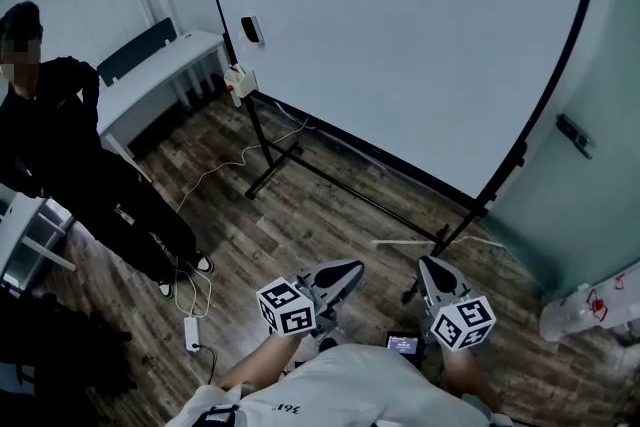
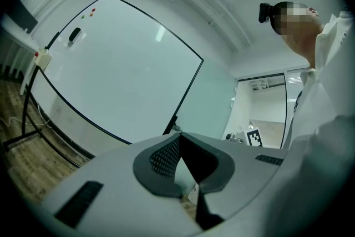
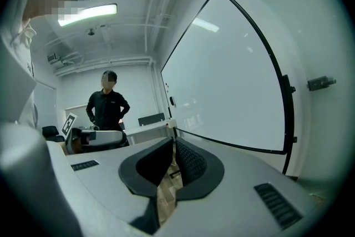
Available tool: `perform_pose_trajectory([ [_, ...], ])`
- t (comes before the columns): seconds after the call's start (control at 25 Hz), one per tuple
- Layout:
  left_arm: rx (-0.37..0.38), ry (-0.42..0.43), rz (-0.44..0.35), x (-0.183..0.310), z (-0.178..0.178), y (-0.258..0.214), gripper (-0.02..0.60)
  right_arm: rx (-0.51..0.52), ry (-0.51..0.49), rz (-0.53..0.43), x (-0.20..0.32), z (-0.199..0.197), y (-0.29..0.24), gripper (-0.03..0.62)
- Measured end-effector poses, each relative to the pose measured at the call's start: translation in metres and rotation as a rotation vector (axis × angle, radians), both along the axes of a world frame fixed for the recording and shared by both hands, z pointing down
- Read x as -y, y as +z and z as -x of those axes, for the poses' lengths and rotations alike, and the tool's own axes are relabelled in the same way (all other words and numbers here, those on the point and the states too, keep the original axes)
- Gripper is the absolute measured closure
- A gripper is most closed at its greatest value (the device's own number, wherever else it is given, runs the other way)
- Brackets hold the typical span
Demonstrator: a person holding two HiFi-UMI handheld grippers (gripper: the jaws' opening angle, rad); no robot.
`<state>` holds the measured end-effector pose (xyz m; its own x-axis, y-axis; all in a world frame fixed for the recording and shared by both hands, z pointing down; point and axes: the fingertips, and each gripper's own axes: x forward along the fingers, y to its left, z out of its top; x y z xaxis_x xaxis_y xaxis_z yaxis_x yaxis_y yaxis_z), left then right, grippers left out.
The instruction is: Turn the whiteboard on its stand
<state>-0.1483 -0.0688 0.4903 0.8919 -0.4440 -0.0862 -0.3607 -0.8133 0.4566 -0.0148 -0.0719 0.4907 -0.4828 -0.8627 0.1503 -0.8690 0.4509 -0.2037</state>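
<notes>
The whiteboard [image 1: 400, 35] fills the upper centre and right of the head view, on its black stand [image 1: 300, 167]. At lower centre, well apart from it, the left claw [image 1: 352, 268] and right claw [image 1: 424, 263] are each pressed together, pinching nothing. A person [image 1: 60, 135] in black stands at the left edge.

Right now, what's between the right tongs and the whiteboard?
In the head view, wood floor and the stand's black foot lie between the right tongs and the whiteboard.
</notes>
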Motion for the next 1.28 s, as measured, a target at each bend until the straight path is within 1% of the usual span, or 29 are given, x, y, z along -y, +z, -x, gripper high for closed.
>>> perform_pose_trajectory([
  [0.36,-0.01,-0.01,-0.005,0.001,0.004,0.0,0.574,-0.004,-0.002,0.001,0.004,0.003,0.002,0.557],
  [0.72,-0.015,-0.004,-0.01,0.004,0.0,-0.002,0.574,-0.008,0.008,-0.007,0.006,-0.002,0.0,0.56],
  [1.08,-0.017,0.006,-0.006,0.0,-0.006,-0.002,0.574,-0.03,-0.003,-0.005,0.002,-0.001,0.001,0.568],
  [1.28,-0.018,0.011,-0.001,0.0,-0.009,-0.002,0.574,-0.052,-0.026,-0.006,0.003,0.003,0.001,0.568],
])
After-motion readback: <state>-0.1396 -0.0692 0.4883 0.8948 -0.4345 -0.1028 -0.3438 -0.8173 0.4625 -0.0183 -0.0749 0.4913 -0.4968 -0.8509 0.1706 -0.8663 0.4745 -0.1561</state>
